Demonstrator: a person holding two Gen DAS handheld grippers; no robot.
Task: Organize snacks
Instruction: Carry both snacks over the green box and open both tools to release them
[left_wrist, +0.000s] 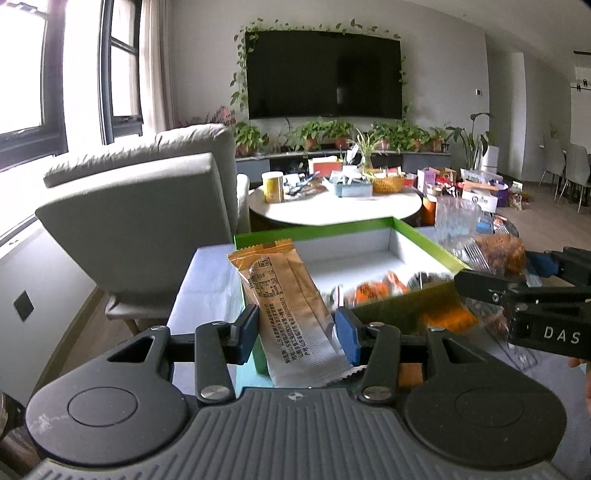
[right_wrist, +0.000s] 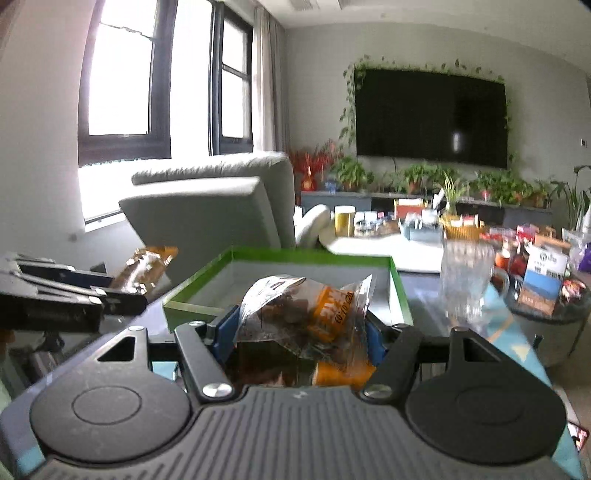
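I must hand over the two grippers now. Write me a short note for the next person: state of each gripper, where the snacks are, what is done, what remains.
Left gripper: shut on a long tan snack bar packet, held above the near left corner of the green box.
Right gripper: shut on a clear packet with an orange label, held in front of the box.
Done: a few packets already lie in the box, blurred.
Left: put both held packets in the box. More snack packs sit on the round tables behind; whether they belong to the job I cannot tell.
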